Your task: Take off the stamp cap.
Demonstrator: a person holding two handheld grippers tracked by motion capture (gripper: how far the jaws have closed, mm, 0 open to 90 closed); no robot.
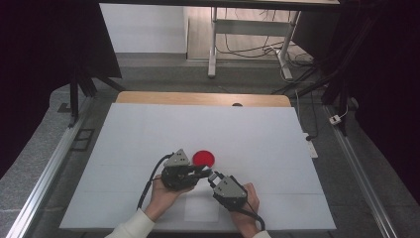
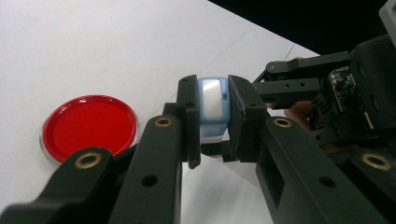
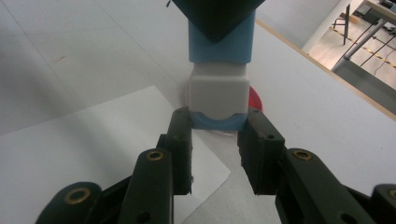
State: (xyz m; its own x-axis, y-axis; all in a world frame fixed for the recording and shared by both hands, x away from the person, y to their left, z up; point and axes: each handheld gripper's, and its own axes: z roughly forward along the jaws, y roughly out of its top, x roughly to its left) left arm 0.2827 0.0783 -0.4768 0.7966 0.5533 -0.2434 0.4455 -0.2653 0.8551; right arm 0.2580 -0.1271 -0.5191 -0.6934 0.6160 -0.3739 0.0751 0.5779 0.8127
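Left gripper view: left hand-held gripper [image 2: 214, 119] clamps the small blue-and-white case [image 2: 213, 106] above the desk [image 2: 93, 46], beside the red dish [image 2: 88, 127]; right hand-held gripper [image 3: 215, 135] pinches its other end [image 3: 218, 93]; pull straight apart, grips firm, avoid twisting.

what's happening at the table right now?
A person holds two grippers over the white table. The left gripper is shut on a small blue and white block. The right gripper meets it tip to tip and grips the same block at its other end. A red lidded dish sits on the table just beyond them, untouched.
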